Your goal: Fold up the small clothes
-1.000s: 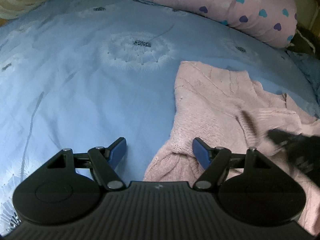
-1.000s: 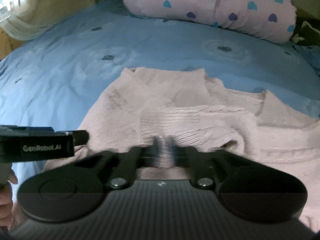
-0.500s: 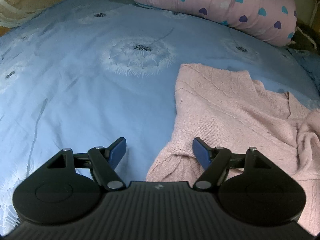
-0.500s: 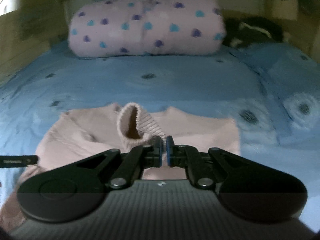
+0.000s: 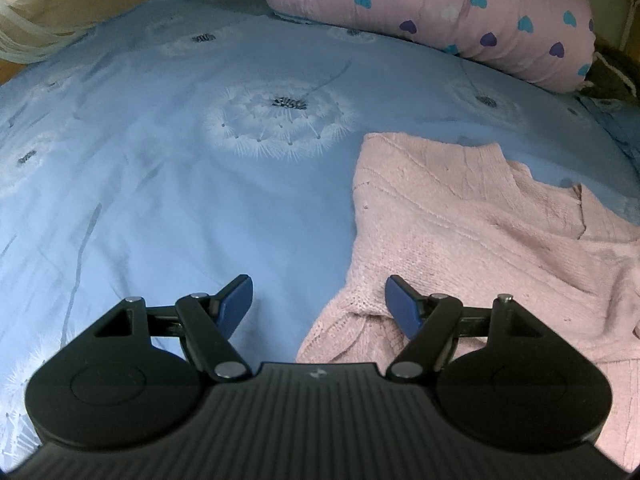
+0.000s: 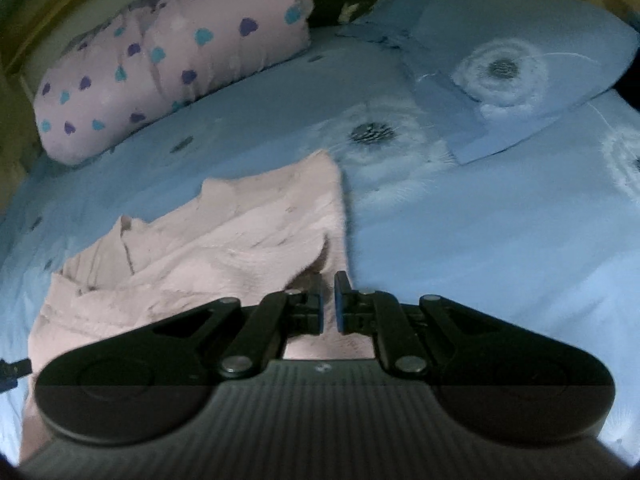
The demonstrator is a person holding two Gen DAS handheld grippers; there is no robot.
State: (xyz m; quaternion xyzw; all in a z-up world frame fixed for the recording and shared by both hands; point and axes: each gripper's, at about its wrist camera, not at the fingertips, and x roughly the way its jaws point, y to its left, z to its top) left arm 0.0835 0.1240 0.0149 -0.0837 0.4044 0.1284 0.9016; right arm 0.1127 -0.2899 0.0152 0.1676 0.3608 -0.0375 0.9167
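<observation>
The pale pink knitted sweater (image 5: 472,216) lies at two o'clock from the wide-open left gripper (image 5: 319,298); the right gripper (image 6: 328,300), jaws nearly together and empty, hovers nearer, over its edge.

Bare sheet (image 5: 168,184) lies left of the sweater (image 5: 460,216) (pillow (image 5: 440,12) behind).

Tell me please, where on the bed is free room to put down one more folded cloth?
Bare blue sheet lies left of the pink sweater, below the heart-print pillow. Another patch lies right of the sweater, below the blue pillow. The sweater's own area is crowded.
</observation>
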